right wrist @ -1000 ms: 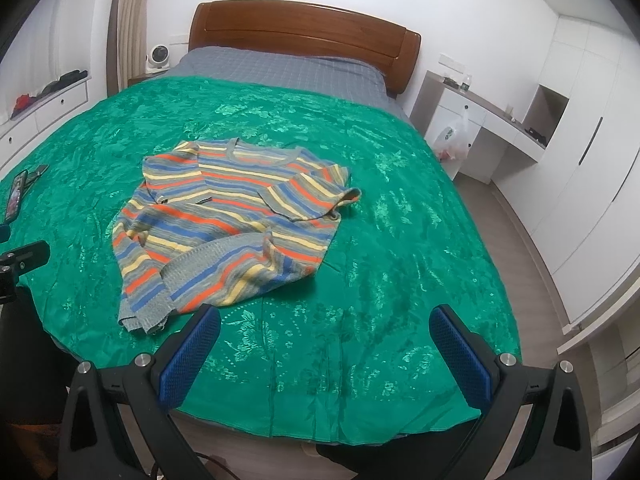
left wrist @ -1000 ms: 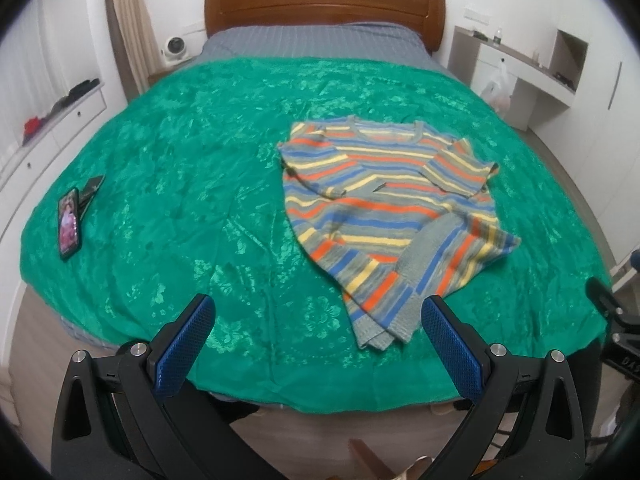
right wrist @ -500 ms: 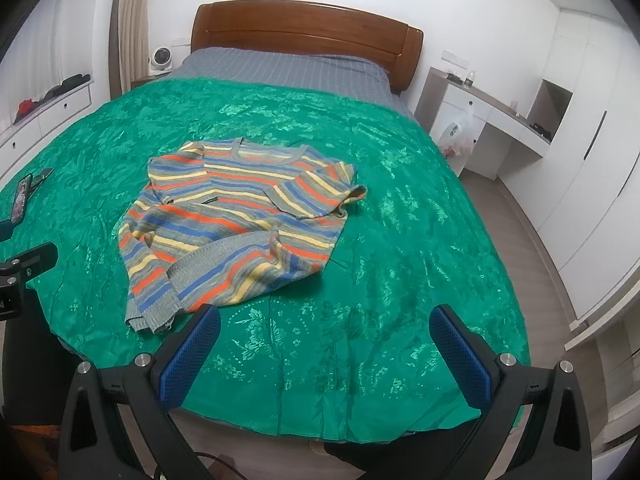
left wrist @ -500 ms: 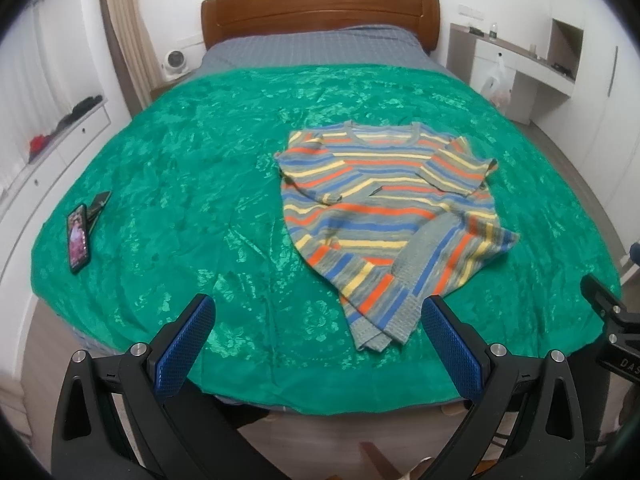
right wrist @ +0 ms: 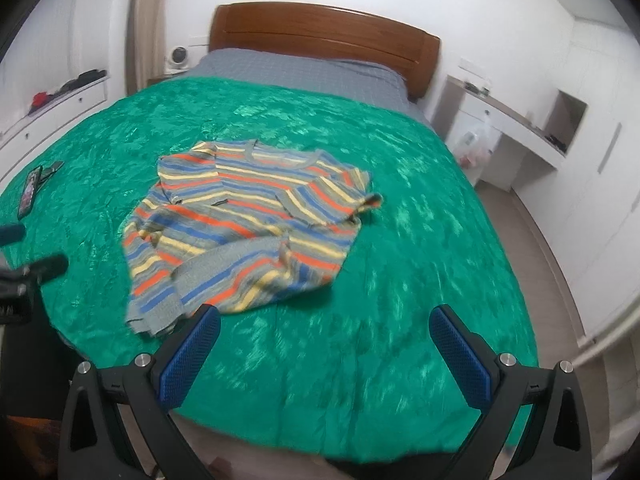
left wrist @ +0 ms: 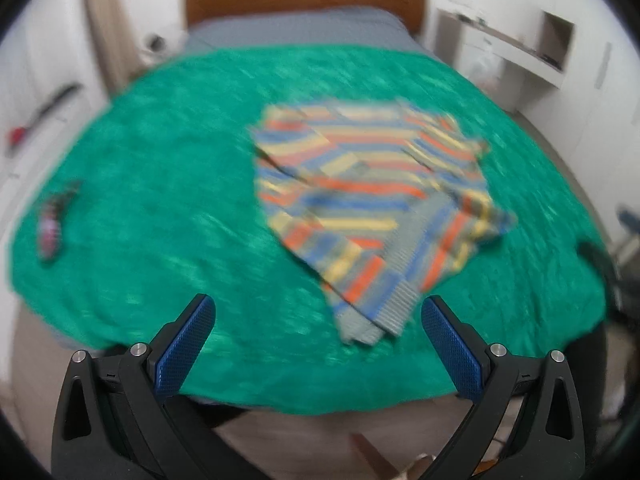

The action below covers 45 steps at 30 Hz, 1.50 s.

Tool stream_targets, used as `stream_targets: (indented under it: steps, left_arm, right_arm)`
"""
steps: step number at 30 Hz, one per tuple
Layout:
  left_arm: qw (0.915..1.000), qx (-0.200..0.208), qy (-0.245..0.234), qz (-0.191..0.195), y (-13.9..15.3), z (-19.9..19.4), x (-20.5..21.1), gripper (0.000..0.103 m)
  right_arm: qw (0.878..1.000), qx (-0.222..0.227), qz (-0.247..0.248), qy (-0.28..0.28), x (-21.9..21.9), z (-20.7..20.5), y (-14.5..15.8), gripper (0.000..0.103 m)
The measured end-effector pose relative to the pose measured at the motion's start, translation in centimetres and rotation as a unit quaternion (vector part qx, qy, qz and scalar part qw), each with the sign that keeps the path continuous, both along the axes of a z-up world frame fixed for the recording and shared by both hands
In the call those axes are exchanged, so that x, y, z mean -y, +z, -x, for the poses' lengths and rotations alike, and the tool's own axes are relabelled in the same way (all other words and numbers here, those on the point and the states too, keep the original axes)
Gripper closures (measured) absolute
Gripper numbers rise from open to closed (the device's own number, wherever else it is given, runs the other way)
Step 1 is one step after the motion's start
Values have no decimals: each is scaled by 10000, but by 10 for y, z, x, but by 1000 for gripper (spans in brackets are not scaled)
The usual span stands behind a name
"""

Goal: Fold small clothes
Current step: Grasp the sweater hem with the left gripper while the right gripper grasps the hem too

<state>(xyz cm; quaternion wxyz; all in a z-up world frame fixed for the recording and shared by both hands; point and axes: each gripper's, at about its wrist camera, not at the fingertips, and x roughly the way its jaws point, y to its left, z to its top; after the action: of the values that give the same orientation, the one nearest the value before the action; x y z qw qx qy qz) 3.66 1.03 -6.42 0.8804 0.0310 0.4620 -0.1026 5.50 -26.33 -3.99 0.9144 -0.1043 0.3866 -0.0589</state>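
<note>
Green cover: a shiny emerald bedspread (right wrist: 400, 240) fills the middle of both views, spread over a bed with a wooden headboard (right wrist: 320, 36) at the top of the frame.
Sweater: a striped knit sweater (right wrist: 248, 220) lies crumpled on the spread, centre-left in the right wrist view and centre-right in the left wrist view (left wrist: 372, 200); a sleeve is thrown across the body and the hem bunches toward the bottom of the frame.
Phone: a phone (right wrist: 30, 194) rests at the left edge, well apart from the sweater.
Left gripper: the left gripper (left wrist: 318, 344) has its blue pads spread wide, holding nothing, hovering short of the bed's near edge.
Right gripper: the right gripper (right wrist: 324, 352) is likewise spread and empty, its left pad just before the hem.
Change: compared with half a second ago the sweater sits larger and lower in both views, and the left view is now motion-blurred.
Meaning: both tools are probably closing in for a first grasp; folding has not begun.
</note>
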Motion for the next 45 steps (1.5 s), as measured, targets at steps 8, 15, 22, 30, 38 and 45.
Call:
stream_targets:
  steps: [8,15,22,30,38,45]
  left_arm:
    - [9937,-896,-668,-101,-96,-43,61,13]
    - [9947,-911,-446,168,-93,-40,31,94]
    - [9878,-868,-279,1261,-61,-7,-47,96]
    - [9859,-1398,-299,870,-90,6,-72,96]
    - [9853,-1081,-142,1317,-76,6,-96,34]
    - [9852,-1625,-171,507,-127,-33,-67,57]
  right_arm:
    - [9822,-1177,-880,1169,12,-121,-66,2]
    - [9596,-1912,-1312,1594,-9,-162,-107,98]
    - [9606,-1253,-1252,2141,31,-54,-58,99]
    - [9614,-2000,-1022,1588,74,11,-107,92]
    - [9461,-1695,-2701,561,115,26,-101,37]
    - [9086,-2286,-3451,556,86,1,-165,54]
